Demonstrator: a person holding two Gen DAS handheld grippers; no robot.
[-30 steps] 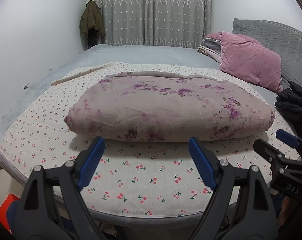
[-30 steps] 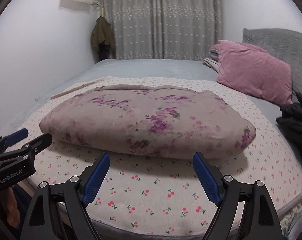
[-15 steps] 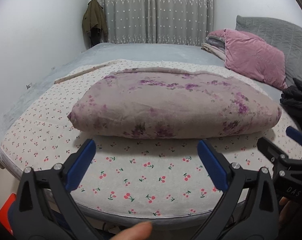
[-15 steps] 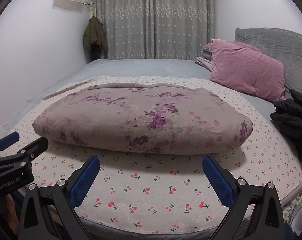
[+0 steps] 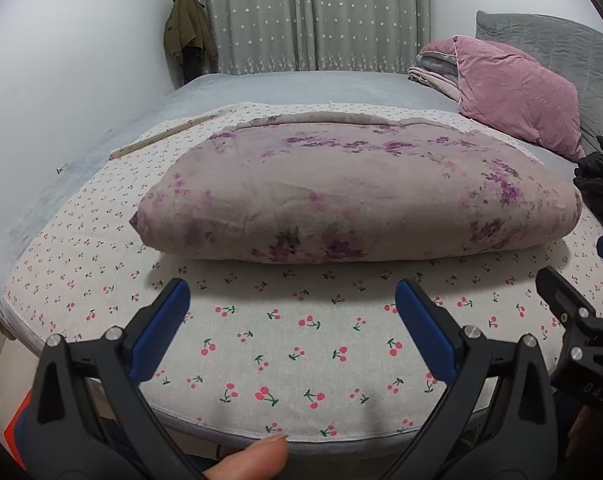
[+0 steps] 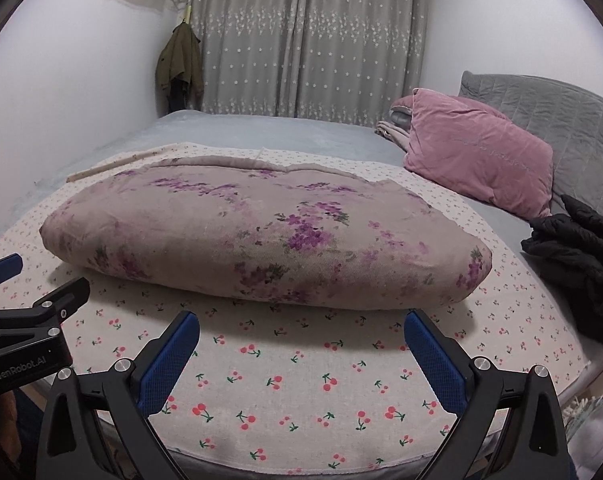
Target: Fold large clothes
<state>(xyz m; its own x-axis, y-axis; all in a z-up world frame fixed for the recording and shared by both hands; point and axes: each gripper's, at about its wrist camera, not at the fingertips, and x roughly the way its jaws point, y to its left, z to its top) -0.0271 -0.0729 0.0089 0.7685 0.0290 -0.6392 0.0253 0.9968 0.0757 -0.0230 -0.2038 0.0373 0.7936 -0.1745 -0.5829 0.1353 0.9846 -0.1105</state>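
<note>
Left claw: low in the left wrist frame, tilted down over the near edge of the bed; its jaws have just been opening and now stand spread wide with nothing between them, only cherry-print sheet showing in the gap.
Blue pads: both apart from the fabric, short of the bundle.
Fingertip: a person's fingertip shows at the bottom centre of the left wrist frame, under the claw.
Folded quilt: a thick mauve bundle with purple flowers, lying across the middle of the frame on the cherry-print sheet, its rounded fold facing the camera; neither claw touches it.
Right claw: low in the right wrist frame, also tilted down toward the bed edge; its jaws have just been opening and are spread wide, empty, just short of the quilt's near fold.
Claws together: side by side, each seen at the edge of the other's frame.
Pink pillow: upper right, against the grey headboard.
Black jacket: right edge of the frame, on the bed beside the quilt.
</note>
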